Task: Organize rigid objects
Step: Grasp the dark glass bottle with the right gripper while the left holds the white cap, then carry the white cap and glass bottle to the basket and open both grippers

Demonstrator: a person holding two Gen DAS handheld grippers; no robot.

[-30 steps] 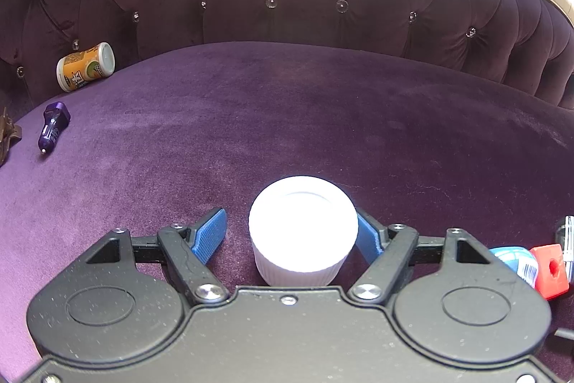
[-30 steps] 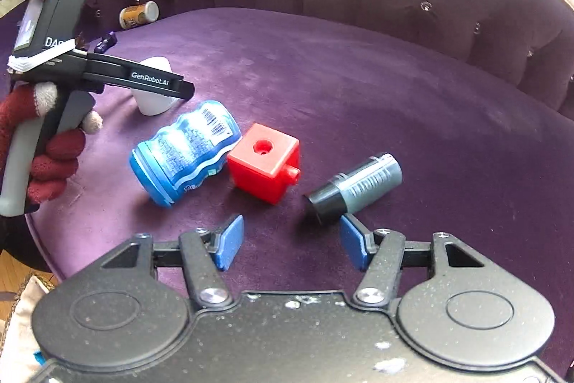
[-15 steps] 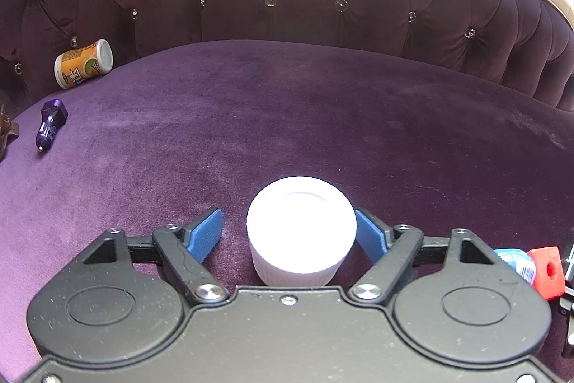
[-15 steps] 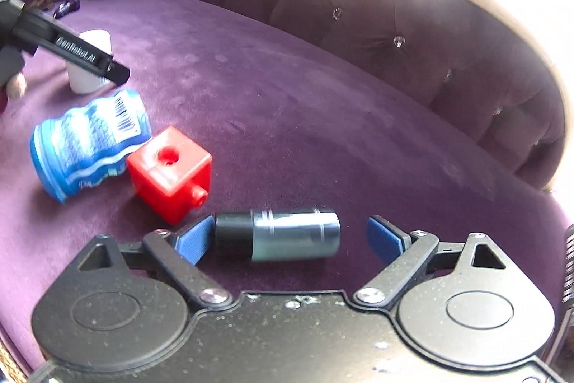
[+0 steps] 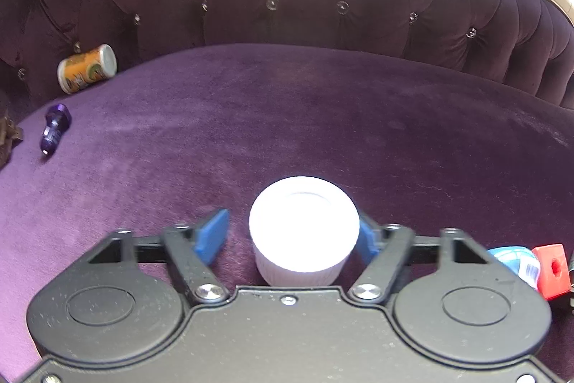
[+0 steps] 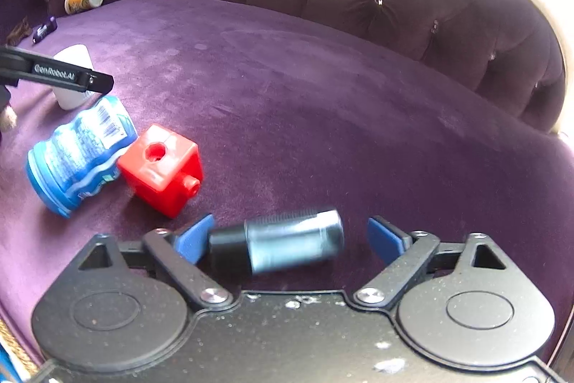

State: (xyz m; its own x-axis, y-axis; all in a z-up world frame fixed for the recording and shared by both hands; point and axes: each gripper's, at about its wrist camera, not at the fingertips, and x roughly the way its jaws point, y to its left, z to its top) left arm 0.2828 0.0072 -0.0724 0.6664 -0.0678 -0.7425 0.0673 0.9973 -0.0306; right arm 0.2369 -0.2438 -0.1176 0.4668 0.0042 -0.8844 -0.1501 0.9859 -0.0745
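Observation:
A white ribbed cup (image 5: 304, 228) stands upright on the purple velvet seat (image 5: 323, 117), between the blue pads of my left gripper (image 5: 291, 225). The jaws are closing: the right pad sits at the cup's side, the left pad still shows a gap. In the right wrist view a grey cylinder with a black cap (image 6: 280, 246) lies crosswise between the pads of my right gripper (image 6: 290, 228). Those jaws are closing too; the left pad is near the black cap and the right pad stands clear. A blue bottle (image 6: 79, 160) and a red cube (image 6: 161, 167) lie side by side to the left.
An orange-labelled can (image 5: 88, 69) lies against the tufted backrest (image 5: 323, 6) at far left, with a small purple plug-like item (image 5: 53, 128) in front of it. The seat curves down to an edge at left and right.
My right gripper moved right and down from the red cube to the grey cylinder, which now lies between its jaws. The left jaws have narrowed around the white cup.

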